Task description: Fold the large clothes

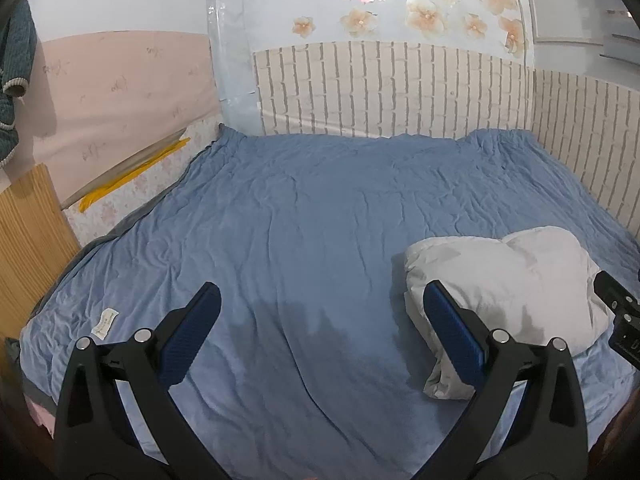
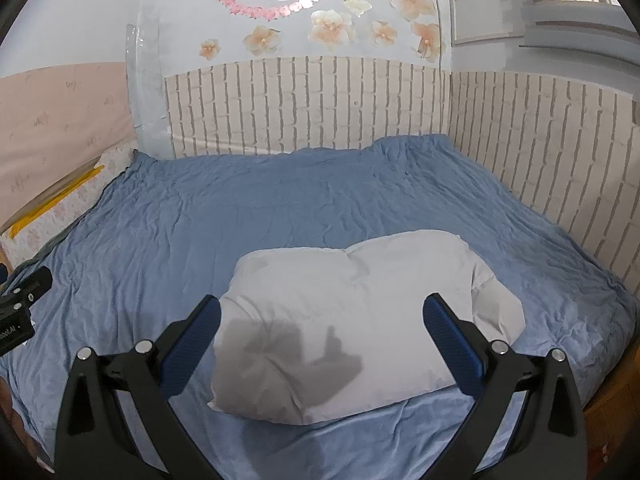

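While nothing is gripped: both grippers are held apart
Left gripper (image 1: 320, 312): left of white garment (image 1: 512, 292)
Right gripper (image 2: 322, 316): above white garment (image 2: 360, 320)
Risk: blue sheet (image 2: 200, 220) could be pinched together

Your left gripper (image 1: 320, 300) hung over the blue bed cover (image 1: 304, 208), its jaws spread wide with nothing between them. A folded white garment (image 1: 508, 280) lay on the cover at the near right, just behind the right finger. Your right gripper (image 1: 618, 316) showed at the right edge.
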### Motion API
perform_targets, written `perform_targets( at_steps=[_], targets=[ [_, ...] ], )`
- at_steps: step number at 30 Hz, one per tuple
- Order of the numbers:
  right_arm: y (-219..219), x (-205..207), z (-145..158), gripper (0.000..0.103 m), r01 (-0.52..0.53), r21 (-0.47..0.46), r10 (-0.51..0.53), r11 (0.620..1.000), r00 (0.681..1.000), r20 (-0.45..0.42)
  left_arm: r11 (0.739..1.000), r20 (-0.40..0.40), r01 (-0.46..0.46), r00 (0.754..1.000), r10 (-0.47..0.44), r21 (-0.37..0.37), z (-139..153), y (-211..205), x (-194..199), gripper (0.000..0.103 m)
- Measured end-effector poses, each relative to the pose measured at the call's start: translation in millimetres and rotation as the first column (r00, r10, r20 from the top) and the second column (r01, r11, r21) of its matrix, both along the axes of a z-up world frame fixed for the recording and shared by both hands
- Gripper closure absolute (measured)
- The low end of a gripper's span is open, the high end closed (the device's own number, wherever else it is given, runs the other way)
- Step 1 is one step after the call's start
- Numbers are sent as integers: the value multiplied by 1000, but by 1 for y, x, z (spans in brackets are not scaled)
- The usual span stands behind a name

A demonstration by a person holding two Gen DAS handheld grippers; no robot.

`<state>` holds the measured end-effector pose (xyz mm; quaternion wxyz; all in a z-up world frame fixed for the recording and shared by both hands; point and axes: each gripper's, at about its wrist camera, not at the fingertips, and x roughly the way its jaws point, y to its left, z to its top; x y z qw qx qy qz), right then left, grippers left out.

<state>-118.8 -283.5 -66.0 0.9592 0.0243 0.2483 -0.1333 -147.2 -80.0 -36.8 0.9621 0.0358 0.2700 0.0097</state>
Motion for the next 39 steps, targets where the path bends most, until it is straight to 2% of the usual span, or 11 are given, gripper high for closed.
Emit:
perform_targets(
  at_steps=[39],
  targets=[
    [-6,14,-10,2,14,-19,-14,1000,1000,-13,1000,-31,9,999,-9,-5,-9,2,14,3]
  ],
)
